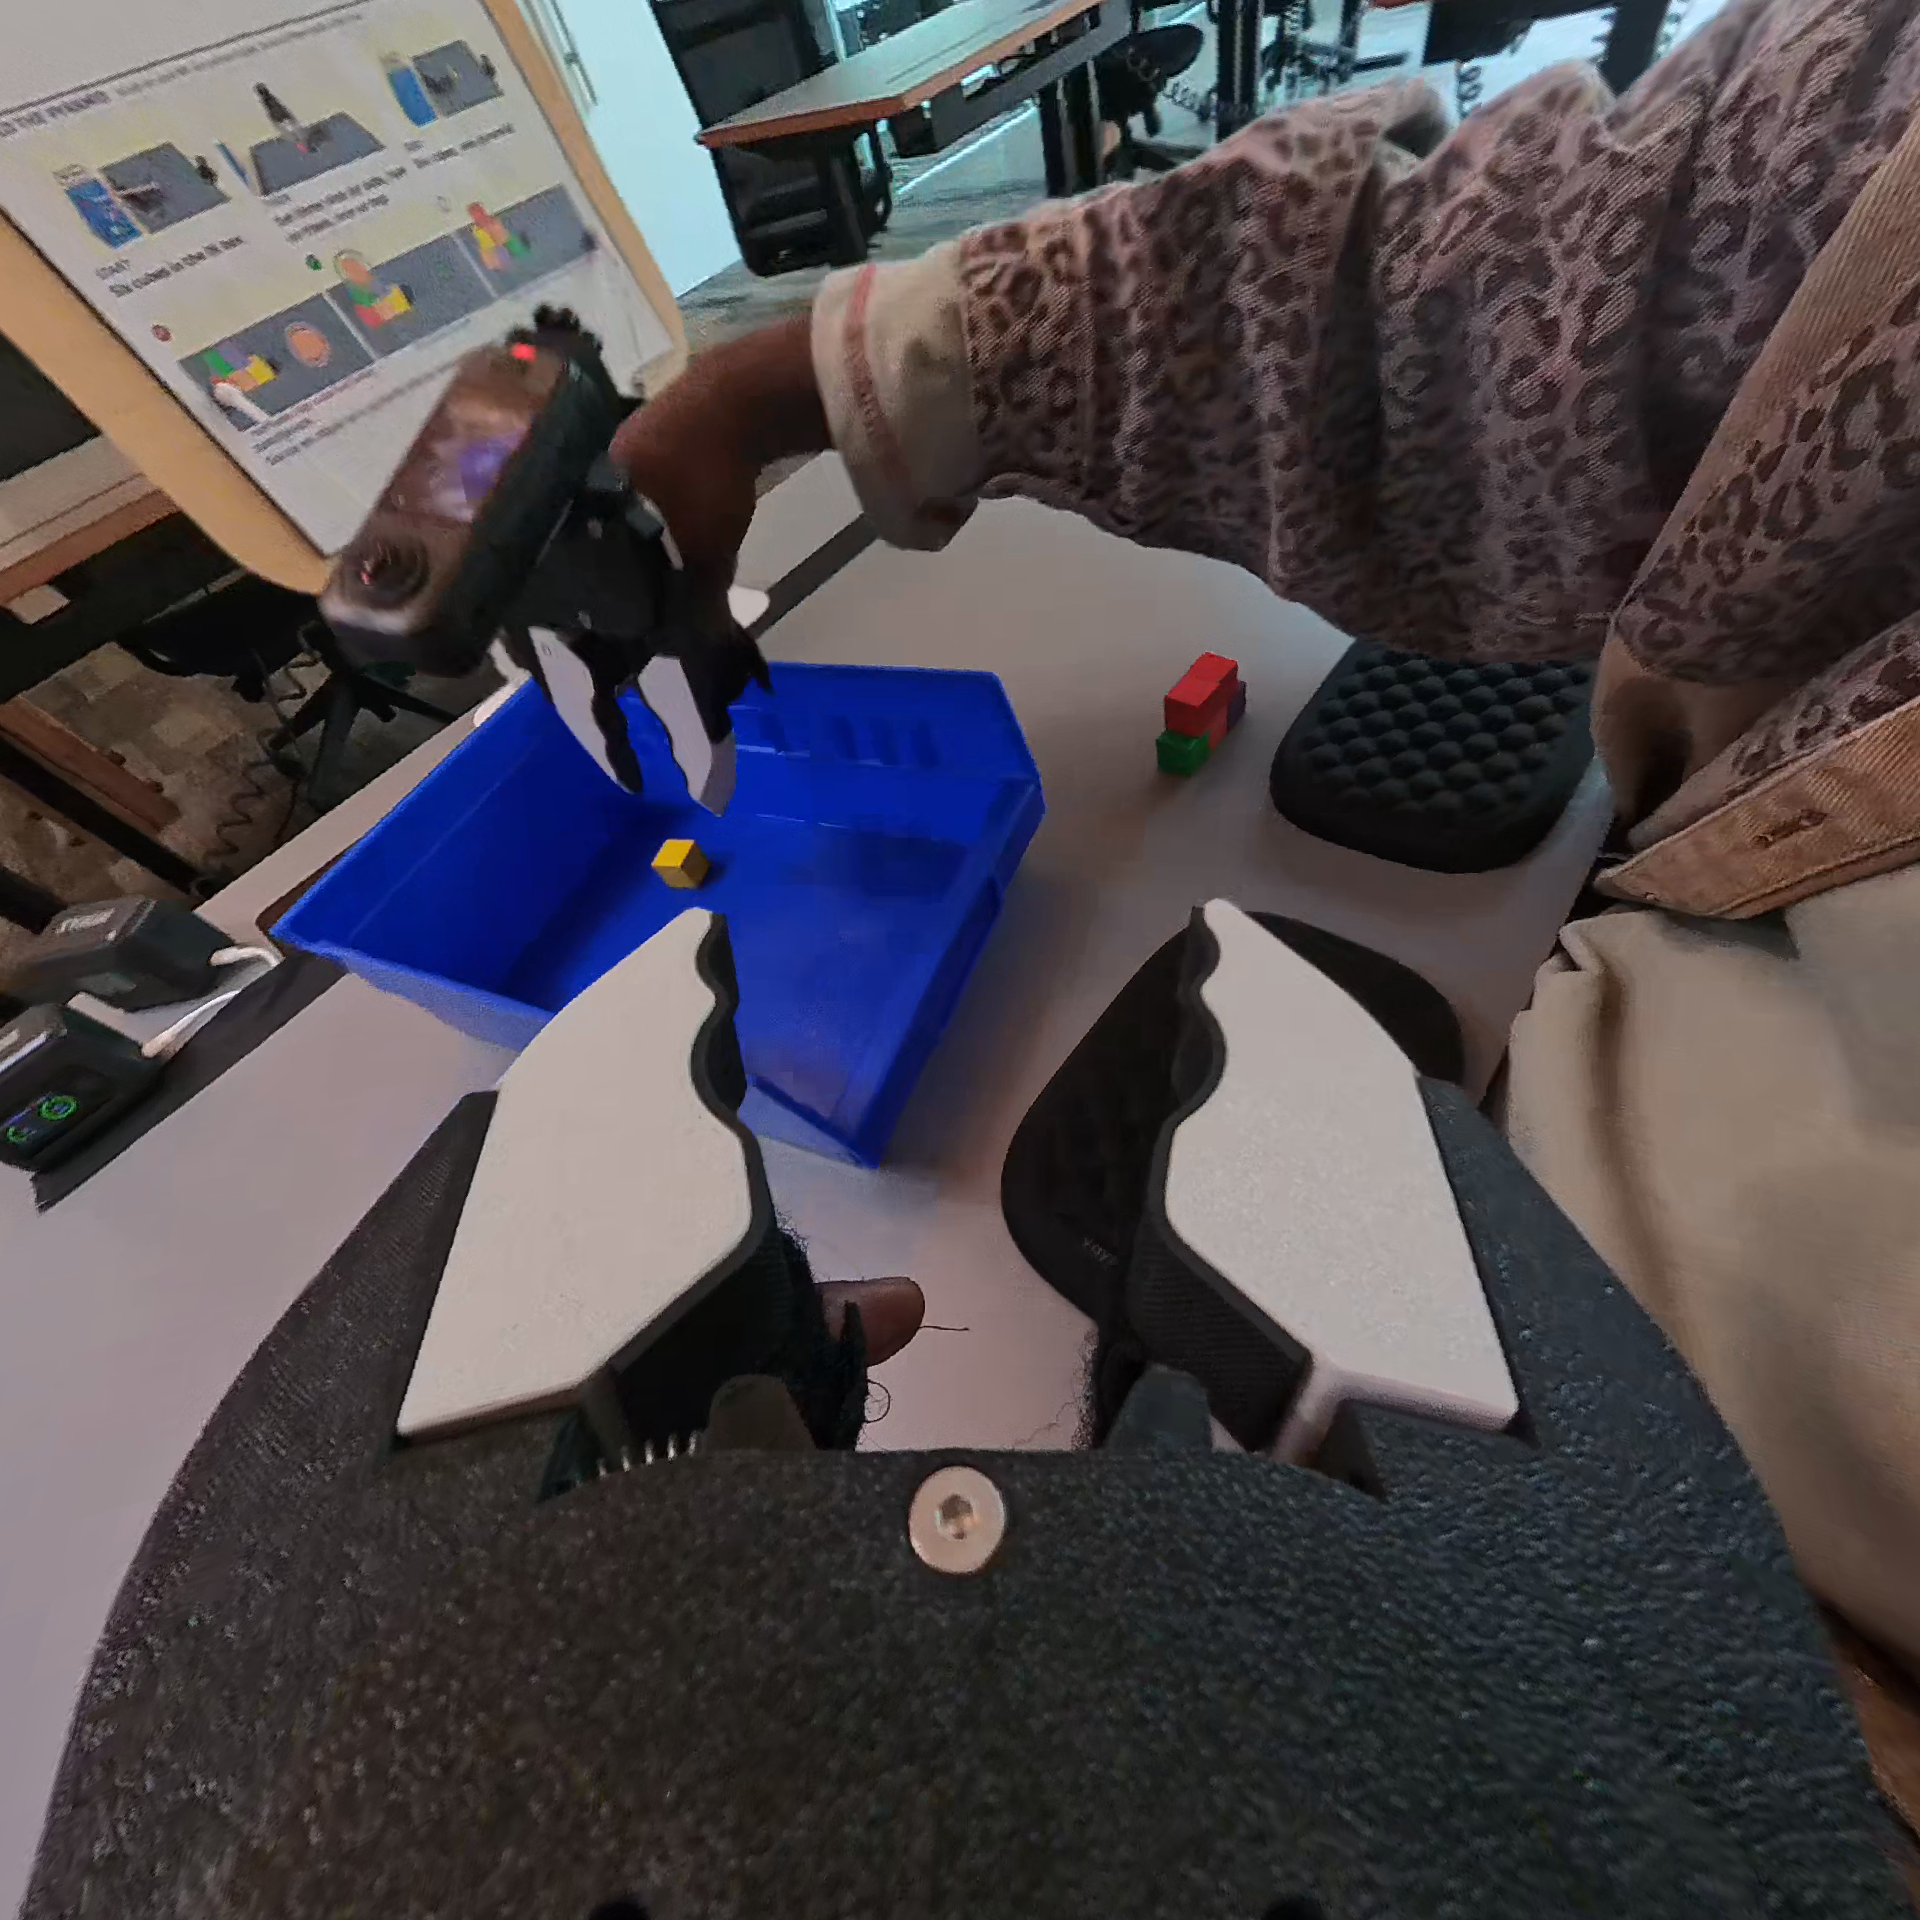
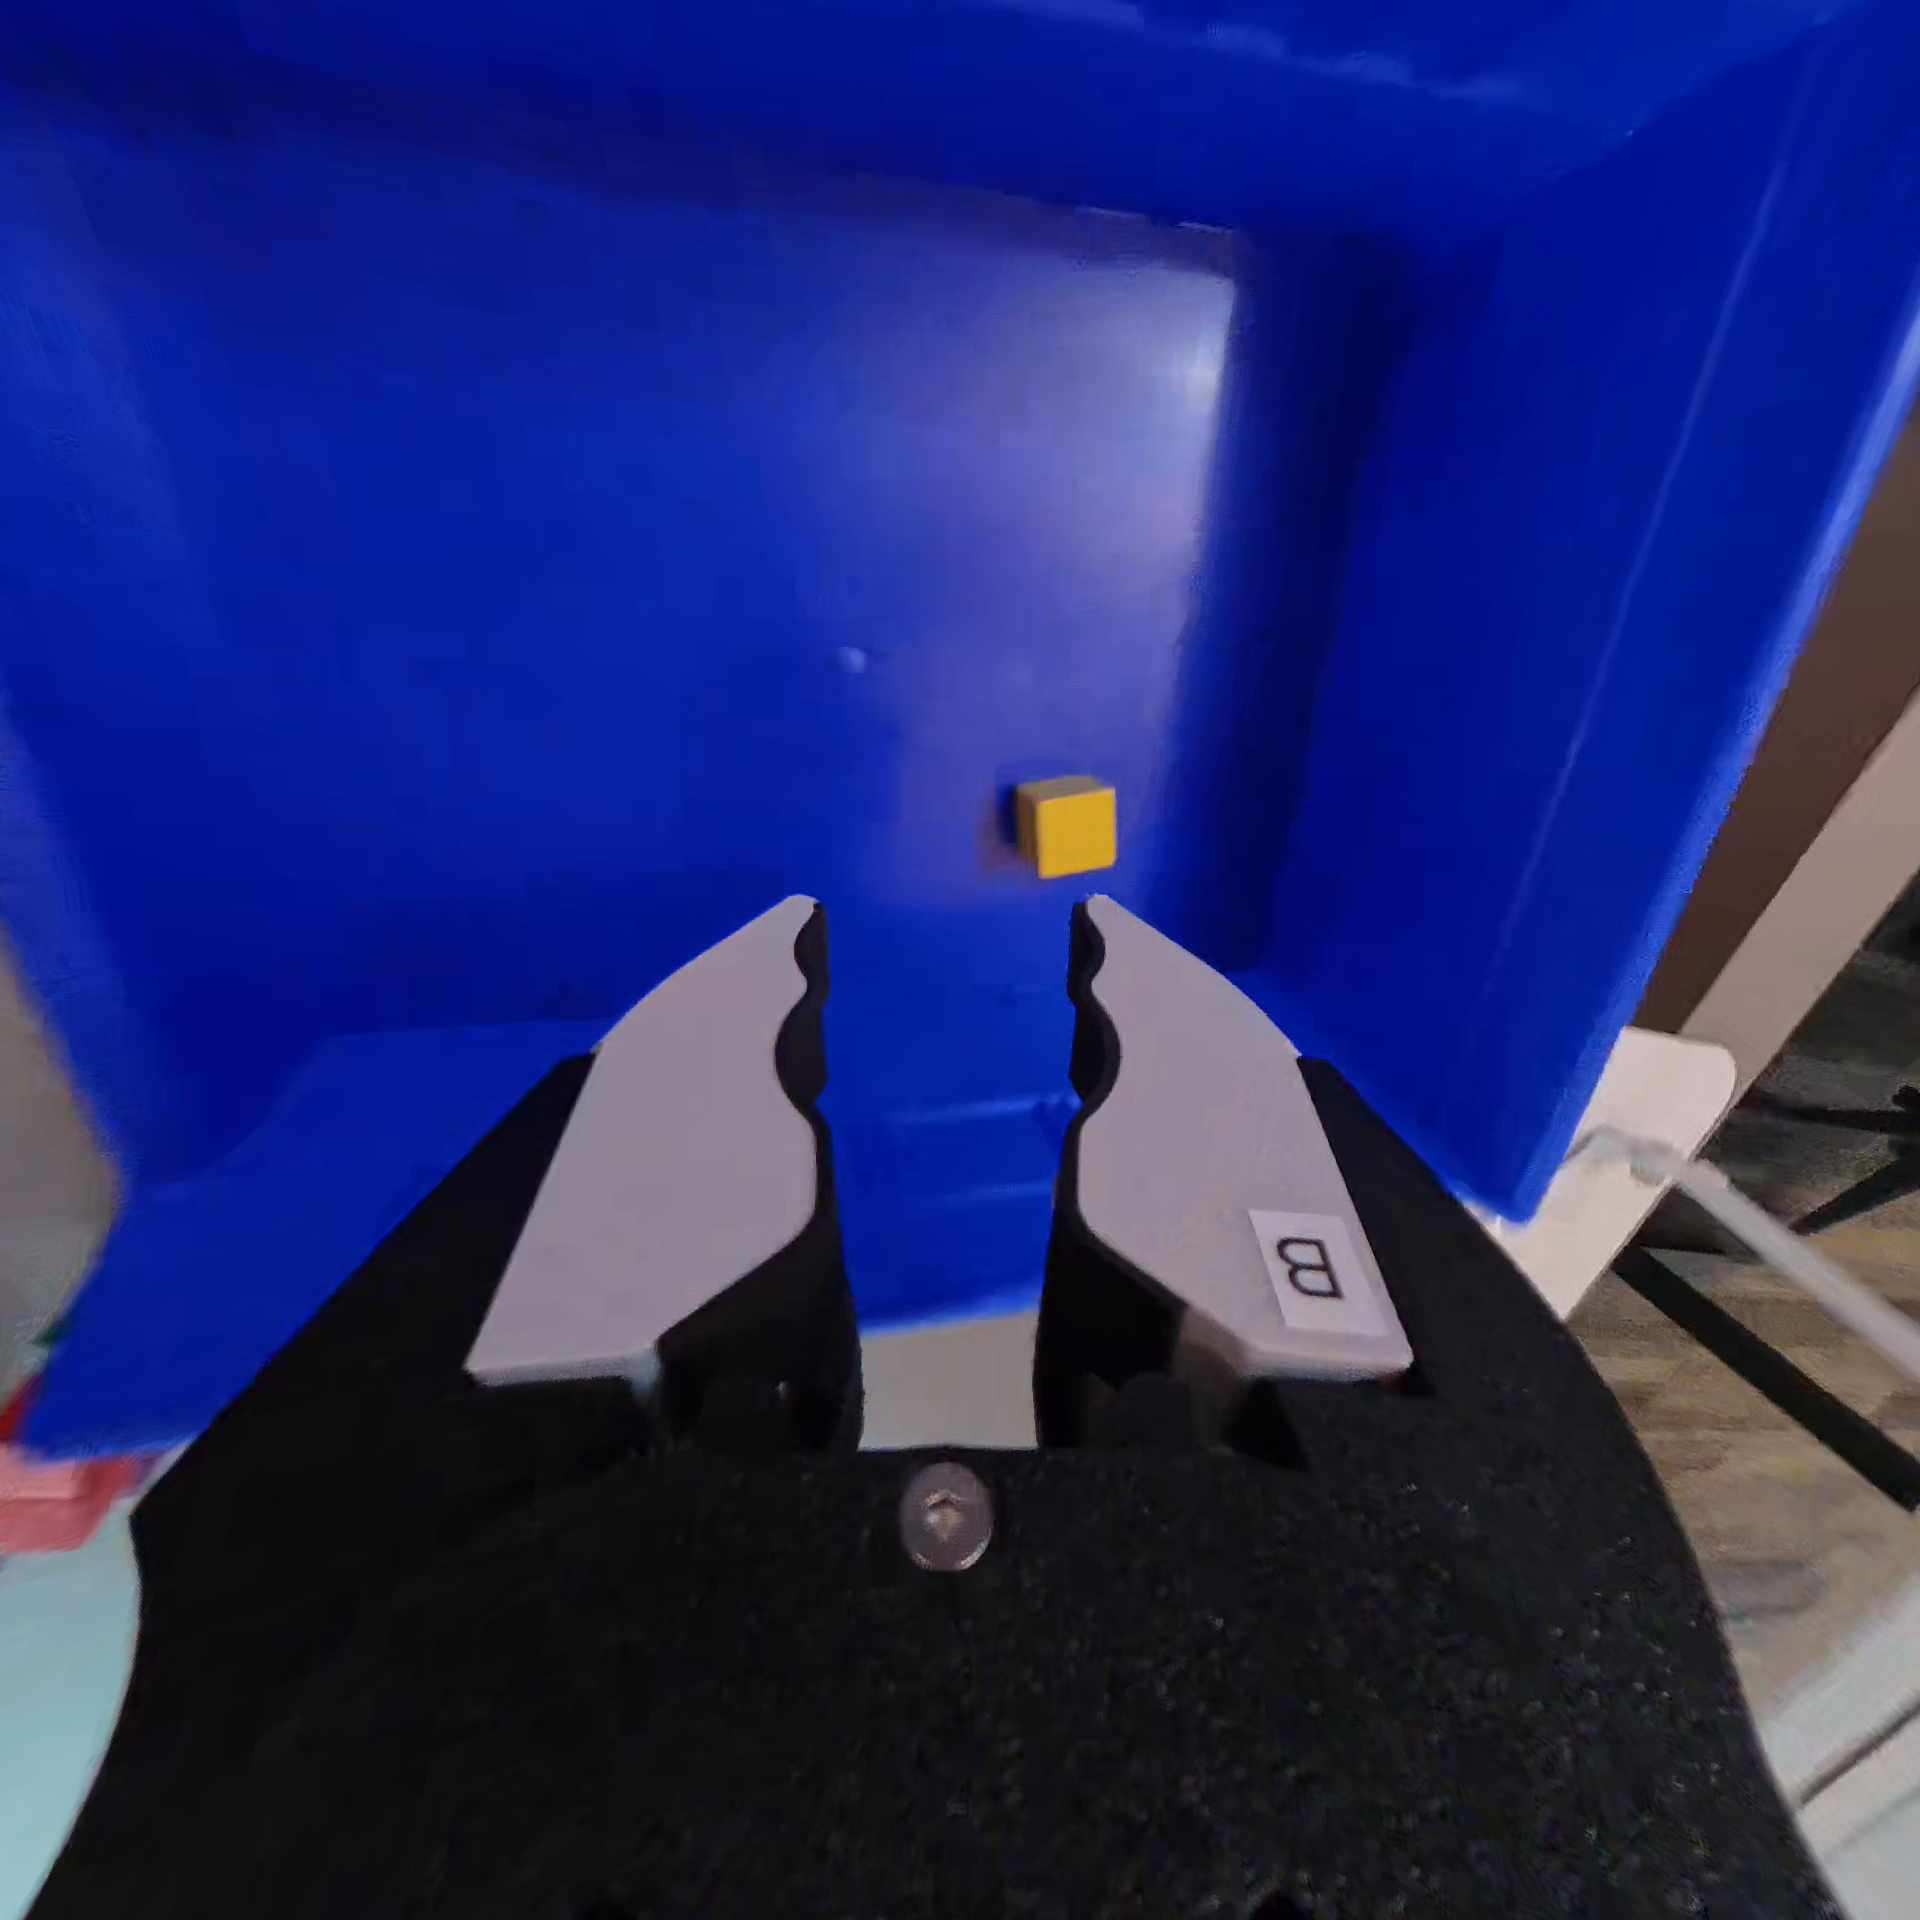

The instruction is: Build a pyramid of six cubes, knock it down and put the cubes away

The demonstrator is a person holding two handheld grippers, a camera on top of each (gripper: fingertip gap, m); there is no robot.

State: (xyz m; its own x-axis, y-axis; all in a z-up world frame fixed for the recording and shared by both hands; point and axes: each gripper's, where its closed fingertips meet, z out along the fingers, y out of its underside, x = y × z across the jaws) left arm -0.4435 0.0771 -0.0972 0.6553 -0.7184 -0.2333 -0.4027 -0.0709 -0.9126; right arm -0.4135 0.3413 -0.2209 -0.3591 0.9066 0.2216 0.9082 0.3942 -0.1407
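Your right gripper (image 1: 675, 784) hung over the blue bin (image 1: 914, 748), tips pointing down into it, the two fingers parted with nothing between them. Seen from its own camera, that right gripper (image 2: 948, 914) showed the same gap, and a white sticker sat on one finger. Just past the fingertips a yellow cube (image 2: 1067, 826) lay alone on the floor of the blue bin (image 2: 520, 520), touching neither finger.

Your left gripper (image 1: 956, 914) was held back from the bin above the grey table (image 1: 208, 1195), its fingers spread wide and empty. From there you could see the yellow cube (image 1: 681, 862) resting on the bin's floor below the right gripper.

The other cubes were outside the bin, well apart from it on the table: a red cube (image 1: 1200, 691) on top of a small cluster, a green cube (image 1: 1181, 752) at its near end, and a darker one behind that was too hidden to tell its colour. Just beside them lay a black bumpy pad (image 1: 1434, 758). Your leopard-print sleeve (image 1: 1299, 343) reached across above the table, and an instruction poster (image 1: 301, 239) leaned at the far left.
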